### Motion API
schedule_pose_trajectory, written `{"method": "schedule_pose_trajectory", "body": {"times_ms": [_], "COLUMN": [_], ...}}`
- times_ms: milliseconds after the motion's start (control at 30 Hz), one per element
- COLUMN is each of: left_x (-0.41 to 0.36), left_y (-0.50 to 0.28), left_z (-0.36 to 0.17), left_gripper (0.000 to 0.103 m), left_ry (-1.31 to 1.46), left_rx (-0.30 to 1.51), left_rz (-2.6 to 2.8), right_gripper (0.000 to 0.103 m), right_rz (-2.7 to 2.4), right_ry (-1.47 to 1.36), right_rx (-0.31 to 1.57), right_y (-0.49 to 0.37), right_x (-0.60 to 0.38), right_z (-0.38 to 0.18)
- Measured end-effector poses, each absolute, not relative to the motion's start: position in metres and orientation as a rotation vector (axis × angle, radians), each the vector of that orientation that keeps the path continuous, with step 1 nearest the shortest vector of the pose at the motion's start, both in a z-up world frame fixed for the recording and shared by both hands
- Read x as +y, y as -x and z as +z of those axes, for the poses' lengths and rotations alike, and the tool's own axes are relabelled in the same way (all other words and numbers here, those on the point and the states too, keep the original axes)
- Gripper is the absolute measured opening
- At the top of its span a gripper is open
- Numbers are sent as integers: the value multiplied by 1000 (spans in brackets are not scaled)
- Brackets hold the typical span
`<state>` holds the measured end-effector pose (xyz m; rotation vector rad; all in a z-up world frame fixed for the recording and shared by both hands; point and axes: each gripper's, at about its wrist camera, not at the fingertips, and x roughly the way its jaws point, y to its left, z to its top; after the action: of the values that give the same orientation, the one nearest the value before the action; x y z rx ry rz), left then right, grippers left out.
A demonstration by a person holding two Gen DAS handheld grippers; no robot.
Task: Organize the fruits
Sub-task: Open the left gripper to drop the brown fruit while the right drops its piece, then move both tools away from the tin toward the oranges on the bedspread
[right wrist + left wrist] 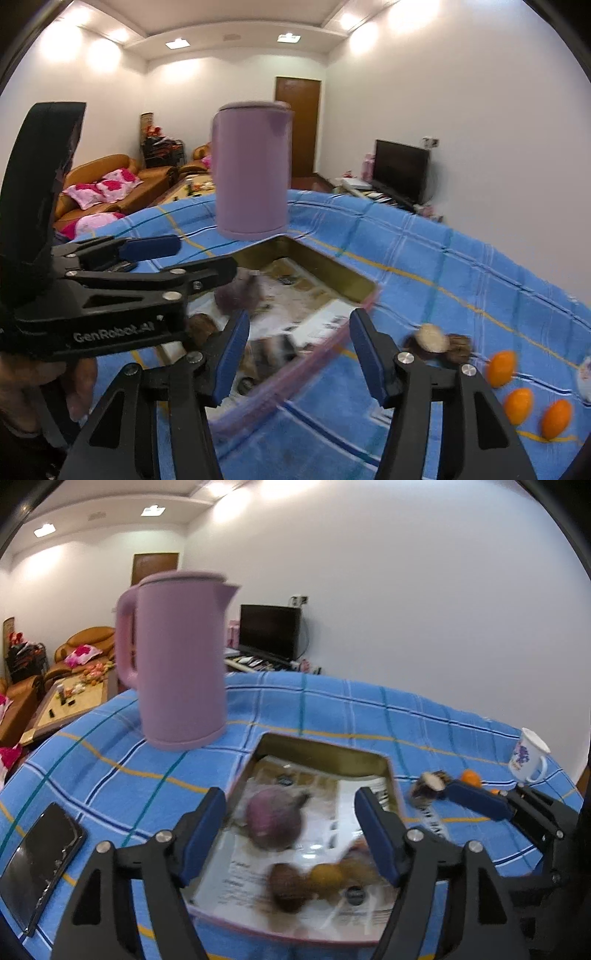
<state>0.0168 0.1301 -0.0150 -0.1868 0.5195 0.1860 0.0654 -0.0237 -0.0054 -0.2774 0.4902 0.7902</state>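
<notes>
**Both grippers released over the fruit tray**

The left gripper (290,834) has its jaws apart and holds nothing. Between them, a little ahead, a purple fruit (274,819) lies in the tray (321,752); a brown fruit (286,886) and a yellow one (325,877) lie nearer. The right gripper (295,360) is also released and empty, with the tray's pink rim between its jaws. To the right of these jaws, a cut brown fruit (432,339) and three oranges (519,400) rest on the blue checked tabletop (461,266). A pink kettle (177,657) stands beyond the tray.
</notes>
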Motion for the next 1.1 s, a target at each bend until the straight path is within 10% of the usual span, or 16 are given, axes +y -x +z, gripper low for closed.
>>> {"method": "schedule_pose_trajectory", "body": {"times_ms": [1100], "left_x": [-62], "left_y": [-127], "left_z": [-28], "left_gripper": [78], "left_ry": [-24], "left_rx": [681], "left_rz": [-106], "right_gripper": [58], "right_rz": [222], "right_ry": [-32], "right_rx": [766], "right_y": [-185], "right_x": [-260], "right_z": [-43]}}
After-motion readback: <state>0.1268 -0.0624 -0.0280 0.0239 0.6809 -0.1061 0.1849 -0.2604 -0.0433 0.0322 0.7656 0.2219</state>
